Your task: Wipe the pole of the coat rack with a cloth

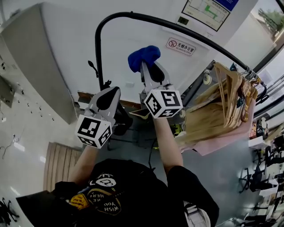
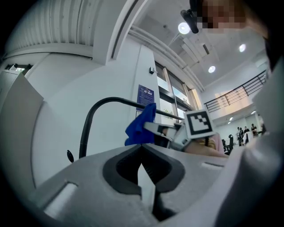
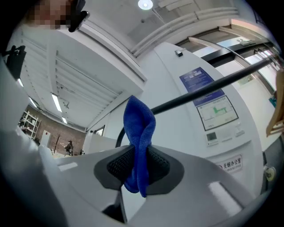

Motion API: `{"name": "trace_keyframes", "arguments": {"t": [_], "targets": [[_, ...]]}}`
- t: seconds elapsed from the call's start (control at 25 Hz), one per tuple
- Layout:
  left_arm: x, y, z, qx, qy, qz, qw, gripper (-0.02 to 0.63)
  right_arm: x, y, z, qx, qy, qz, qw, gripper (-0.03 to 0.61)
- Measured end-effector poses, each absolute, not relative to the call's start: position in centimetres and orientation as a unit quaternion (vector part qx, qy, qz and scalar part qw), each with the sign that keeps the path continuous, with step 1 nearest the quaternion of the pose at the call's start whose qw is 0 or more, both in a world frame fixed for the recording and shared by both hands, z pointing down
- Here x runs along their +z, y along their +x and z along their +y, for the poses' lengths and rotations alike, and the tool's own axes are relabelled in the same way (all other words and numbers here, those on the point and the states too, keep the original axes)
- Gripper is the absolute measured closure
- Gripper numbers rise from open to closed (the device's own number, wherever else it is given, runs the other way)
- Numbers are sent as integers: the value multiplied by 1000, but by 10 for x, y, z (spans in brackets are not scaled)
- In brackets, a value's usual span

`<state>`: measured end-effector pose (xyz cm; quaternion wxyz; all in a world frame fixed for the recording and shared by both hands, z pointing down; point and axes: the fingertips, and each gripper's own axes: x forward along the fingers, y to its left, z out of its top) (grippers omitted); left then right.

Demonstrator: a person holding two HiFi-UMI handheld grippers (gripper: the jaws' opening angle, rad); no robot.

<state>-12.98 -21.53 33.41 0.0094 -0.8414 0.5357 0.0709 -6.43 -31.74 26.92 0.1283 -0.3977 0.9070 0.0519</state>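
The coat rack's black pole (image 1: 133, 17) rises at the left and bends into a long top bar running right; it also shows in the left gripper view (image 2: 95, 111) and the right gripper view (image 3: 208, 88). My right gripper (image 1: 144, 66) is raised and shut on a blue cloth (image 1: 143, 56), whose bunched top sits just below the bar without clearly touching it. The cloth (image 3: 139, 137) sticks up between the jaws in the right gripper view. My left gripper (image 1: 106, 95) hangs lower left, shut and empty, with its jaws (image 2: 142, 153) together.
Several wooden hangers (image 1: 230, 95) hang bunched on the bar's right end, over a pink garment (image 1: 222, 139). A white wall with a sign (image 1: 180, 45) and a screen panel (image 1: 206, 11) stands behind the rack. A wooden bench (image 1: 60, 164) lies on the floor at lower left.
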Motion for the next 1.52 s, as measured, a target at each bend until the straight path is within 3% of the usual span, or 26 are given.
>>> {"name": "trace_keyframes", "arguments": {"t": [0.28, 0.44, 1.2, 1.32, 1.52], "targets": [[337, -144, -213, 73, -835, 546, 5, 614, 187, -125, -360, 141, -399, 893, 152, 506], [342, -146, -216, 73, -836, 544, -2, 614, 175, -116, -371, 136, -414, 884, 167, 506], [348, -53, -242, 84, -889, 450, -27, 614, 152, 286, -379, 106, -685, 689, 210, 506], [349, -52, -240, 82, -889, 449, -30, 614, 154, 265, -377, 116, -672, 701, 206, 506], [346, -67, -233, 86, -881, 464, -27, 614, 156, 150, -376, 164, -602, 762, 174, 506]]}}
